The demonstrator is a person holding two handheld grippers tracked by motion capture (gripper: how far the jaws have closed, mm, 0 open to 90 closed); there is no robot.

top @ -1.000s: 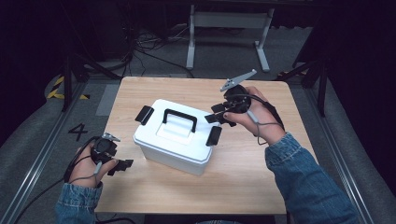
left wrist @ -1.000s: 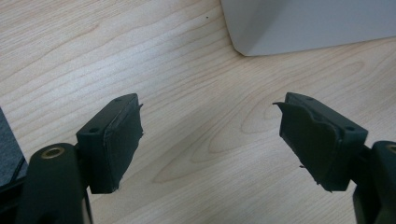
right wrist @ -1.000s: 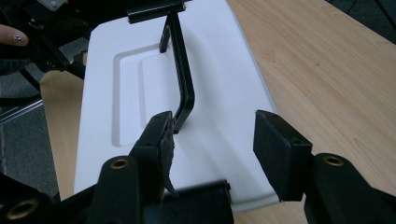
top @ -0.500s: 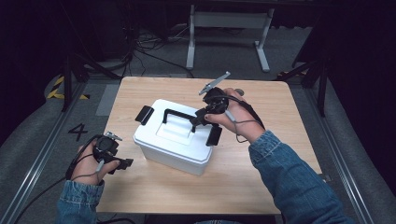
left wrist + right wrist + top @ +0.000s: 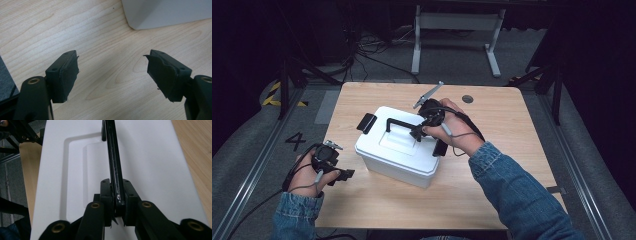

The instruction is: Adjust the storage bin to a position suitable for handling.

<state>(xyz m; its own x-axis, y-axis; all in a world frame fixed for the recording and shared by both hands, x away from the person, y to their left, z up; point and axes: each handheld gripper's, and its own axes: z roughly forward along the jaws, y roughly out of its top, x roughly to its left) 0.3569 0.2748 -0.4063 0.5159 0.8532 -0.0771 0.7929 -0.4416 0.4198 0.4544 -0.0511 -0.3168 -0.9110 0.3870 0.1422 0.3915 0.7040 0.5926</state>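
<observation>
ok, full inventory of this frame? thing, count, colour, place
table: 1, light wood, centre of the high view
box: 1, white, lidded, mid-table
handle: 1, black, upright on the box lid
latches: 2, black, one at each end of the box
metal stand: 1, grey, on the floor beyond the table
cables: several, black, floor at far left
left hand-held gripper: 1, black, open, above the table left of the box
right hand-held gripper: 1, black, shut on the handle
sleeves: 2, blue denim, bottom edge

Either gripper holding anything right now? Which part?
The right gripper is shut on the black handle of the white box, near one end. The left gripper is open, holding nothing.
</observation>
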